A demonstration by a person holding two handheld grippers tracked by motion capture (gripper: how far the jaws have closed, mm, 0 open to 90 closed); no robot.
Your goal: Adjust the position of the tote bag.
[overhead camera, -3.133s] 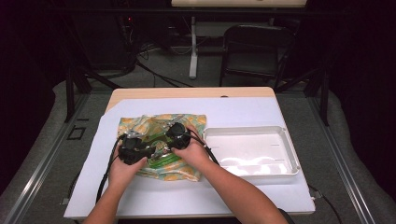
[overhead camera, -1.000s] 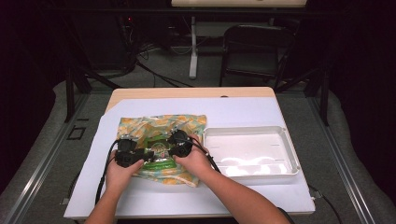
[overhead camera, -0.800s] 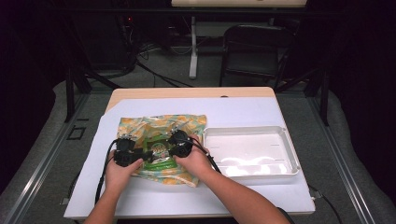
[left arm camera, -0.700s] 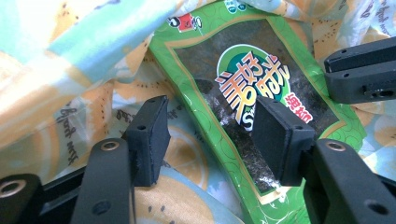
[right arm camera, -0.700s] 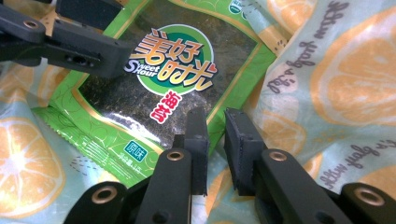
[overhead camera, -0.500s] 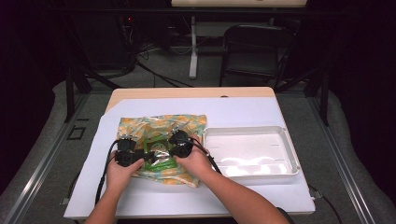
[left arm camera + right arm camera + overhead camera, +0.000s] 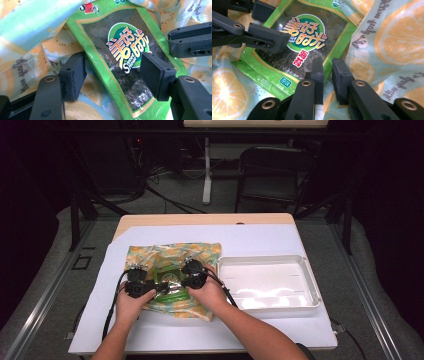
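Dark workshop behind me, and I'm sitting at a small table (image 7: 260, 237) covered in white paper with two handheld grippers, messing with a snack job. What I'm working on is a green seaweed snack packet (image 7: 120, 62) that's lying on, and partly tucked into, a citrus-print plastic bag (image 7: 172, 252) at the left half of the table. My left gripper (image 7: 112, 75) is hanging right over the packet with its jaws spread wide, one pad on each side of it and neither pressing in; they've just been opening further, so the packet is sitting between them but loose. My right gripper (image 7: 327, 77) is sitting at the packet's lower edge with its jaws nearly together, and it looks like they're nipping a bit of the thin bag film, though I honestly can't tell for sure whether anything is caught in there. So progress-wise, I'm guessing I'm about midway: the packet is already showing through the bag mouth, but it isn't out or properly held yet. The white plastic tray (image 7: 310, 280) just to the right of the bag is waiting with nothing in it, so that's probably where the packet is heading. What's left, I think, is clamping the packet, sliding it free and carrying it over.
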